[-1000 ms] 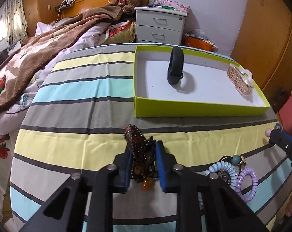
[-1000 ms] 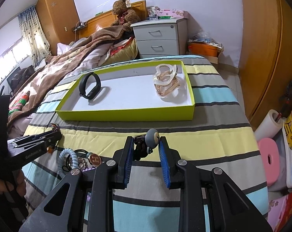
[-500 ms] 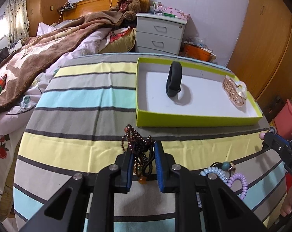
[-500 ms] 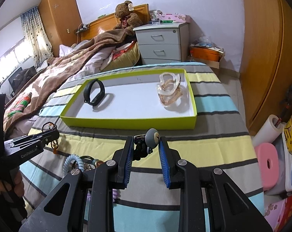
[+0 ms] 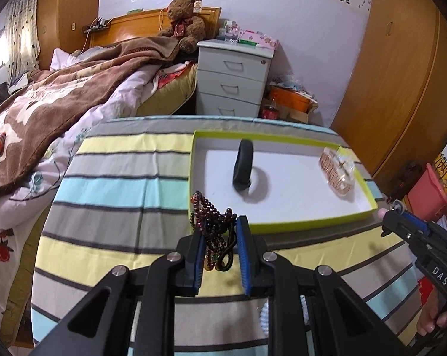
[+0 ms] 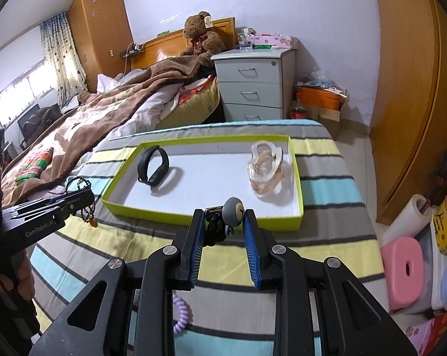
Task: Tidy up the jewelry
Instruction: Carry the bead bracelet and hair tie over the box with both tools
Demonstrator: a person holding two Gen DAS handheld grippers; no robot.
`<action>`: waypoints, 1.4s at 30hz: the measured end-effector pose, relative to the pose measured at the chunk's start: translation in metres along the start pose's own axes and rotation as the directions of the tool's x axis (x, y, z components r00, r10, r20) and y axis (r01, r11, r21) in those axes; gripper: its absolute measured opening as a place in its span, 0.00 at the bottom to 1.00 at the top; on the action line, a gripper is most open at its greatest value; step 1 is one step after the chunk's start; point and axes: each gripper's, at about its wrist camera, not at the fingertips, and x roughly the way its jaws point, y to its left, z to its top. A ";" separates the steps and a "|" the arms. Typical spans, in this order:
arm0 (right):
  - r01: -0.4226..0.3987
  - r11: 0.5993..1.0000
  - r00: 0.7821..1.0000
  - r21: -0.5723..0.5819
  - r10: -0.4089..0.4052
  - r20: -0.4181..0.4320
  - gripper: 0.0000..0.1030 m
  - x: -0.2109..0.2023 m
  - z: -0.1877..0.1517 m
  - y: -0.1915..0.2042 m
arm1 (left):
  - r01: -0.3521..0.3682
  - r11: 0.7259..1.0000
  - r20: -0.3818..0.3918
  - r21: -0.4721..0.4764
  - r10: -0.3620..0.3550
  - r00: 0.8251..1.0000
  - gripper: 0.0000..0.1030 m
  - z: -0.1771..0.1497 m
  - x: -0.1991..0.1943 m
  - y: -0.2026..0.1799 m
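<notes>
Just short of the near wall of the green tray point(image 5: 297, 226), the left gripper point(image 5: 218, 231) is pinching a dark bead bracelet point(image 5: 213, 222), while the right gripper point(image 6: 223, 226) is clamping a grey-ball charm point(image 6: 233, 207). Inside, white floor is lying bare between the black band point(image 6: 153, 166) and the clear bangles point(image 6: 265, 166).
</notes>
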 end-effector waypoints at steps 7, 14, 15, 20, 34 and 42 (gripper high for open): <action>-0.006 1.000 1.000 -0.025 0.006 0.010 0.26 0.010 0.023 0.001 | 0.040 0.999 0.002 0.011 -0.040 0.999 0.20 0.016 0.010 -0.013; -0.017 0.999 1.000 -0.038 0.016 -0.025 0.26 0.042 0.045 -0.001 | 0.054 0.999 -0.024 0.005 -0.054 0.998 0.20 0.023 0.030 -0.021; -0.019 0.999 1.000 -0.041 0.018 -0.025 0.26 0.045 0.046 -0.001 | 0.052 0.999 -0.029 0.002 -0.052 0.998 0.20 0.024 0.033 -0.021; -0.023 0.998 0.999 -0.059 0.021 -0.046 0.26 0.070 0.058 0.001 | 0.039 0.999 -0.050 -0.013 -0.039 0.998 0.20 0.025 0.047 -0.019; -0.048 0.994 0.987 -0.099 0.032 -0.155 0.26 0.138 0.074 0.014 | -0.001 0.999 -0.079 -0.040 -0.002 0.997 0.20 0.030 0.074 -0.015; -0.016 0.993 0.981 -0.118 -0.007 -0.194 0.26 0.161 0.075 0.014 | -0.008 0.999 -0.083 -0.046 0.004 0.997 0.20 0.033 0.083 -0.012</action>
